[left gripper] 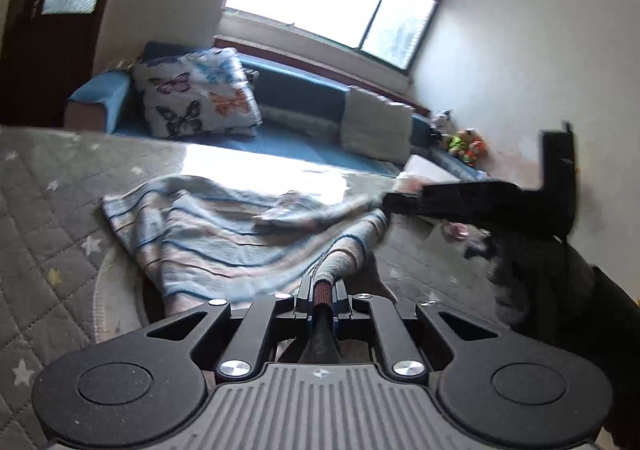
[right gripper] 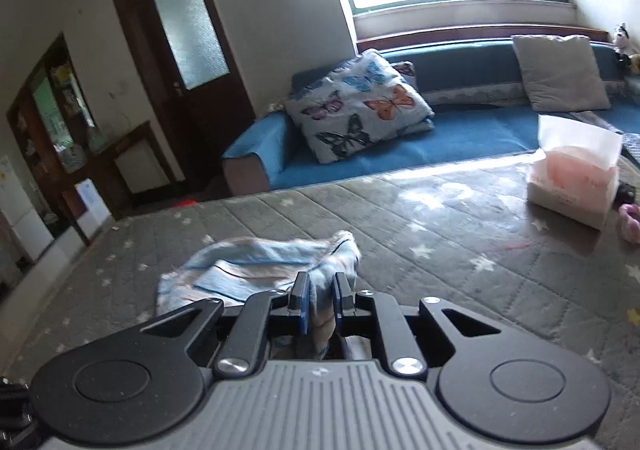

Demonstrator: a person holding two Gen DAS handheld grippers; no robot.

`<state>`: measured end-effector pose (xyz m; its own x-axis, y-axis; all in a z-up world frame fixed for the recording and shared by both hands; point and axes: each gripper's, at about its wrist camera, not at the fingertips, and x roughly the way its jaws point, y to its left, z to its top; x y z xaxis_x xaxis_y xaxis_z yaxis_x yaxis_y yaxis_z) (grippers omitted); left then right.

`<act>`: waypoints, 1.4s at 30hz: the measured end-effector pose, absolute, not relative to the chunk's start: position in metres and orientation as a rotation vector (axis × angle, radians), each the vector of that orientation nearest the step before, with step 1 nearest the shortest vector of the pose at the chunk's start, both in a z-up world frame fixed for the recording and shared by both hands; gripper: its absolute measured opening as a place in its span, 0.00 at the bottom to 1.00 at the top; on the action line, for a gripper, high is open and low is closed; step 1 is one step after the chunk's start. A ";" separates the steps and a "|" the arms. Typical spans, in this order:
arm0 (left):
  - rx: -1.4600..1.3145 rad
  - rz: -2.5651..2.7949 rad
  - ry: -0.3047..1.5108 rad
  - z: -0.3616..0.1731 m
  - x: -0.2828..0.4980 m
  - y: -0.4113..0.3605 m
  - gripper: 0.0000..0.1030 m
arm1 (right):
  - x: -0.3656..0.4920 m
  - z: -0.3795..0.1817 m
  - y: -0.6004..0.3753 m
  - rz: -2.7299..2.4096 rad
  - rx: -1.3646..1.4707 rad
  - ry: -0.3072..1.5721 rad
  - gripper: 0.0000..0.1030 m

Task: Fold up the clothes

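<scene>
A light blue striped garment (left gripper: 224, 234) lies rumpled on the grey quilted star-patterned table cover (left gripper: 48, 210). My left gripper (left gripper: 322, 288) is shut on a bunched edge of it at the near side. In the left wrist view my right gripper (left gripper: 404, 200) reaches in from the right and pinches the garment's far right part, pulling it taut. In the right wrist view my right gripper (right gripper: 320, 290) is shut on a fold of the same garment (right gripper: 256, 270), which lies bunched just ahead on the cover (right gripper: 440, 234).
A tissue box (right gripper: 572, 182) stands on the cover at the right, with a pink object (right gripper: 630, 222) beside it. Behind the table is a blue sofa (right gripper: 460, 138) with a butterfly cushion (right gripper: 360, 106) and a grey cushion (right gripper: 560, 70). A dark door (right gripper: 188, 42) is at the left.
</scene>
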<state>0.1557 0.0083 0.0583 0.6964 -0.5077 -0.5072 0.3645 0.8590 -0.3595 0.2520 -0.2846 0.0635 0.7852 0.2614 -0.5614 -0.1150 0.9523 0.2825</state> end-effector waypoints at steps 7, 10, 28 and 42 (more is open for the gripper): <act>-0.283 -0.429 0.670 0.050 0.172 0.024 0.09 | 0.231 0.043 -0.291 0.229 0.225 0.697 0.36; -0.297 -0.410 0.678 0.048 0.177 0.027 0.09 | 0.215 0.026 -0.293 0.242 0.220 0.741 0.38; -0.296 -0.405 0.707 0.045 0.178 0.029 0.09 | 0.200 -0.002 -0.277 0.311 0.186 0.791 0.05; -0.142 -0.663 0.729 0.044 0.113 -0.032 0.24 | 0.110 0.085 -0.366 0.104 0.062 0.665 0.05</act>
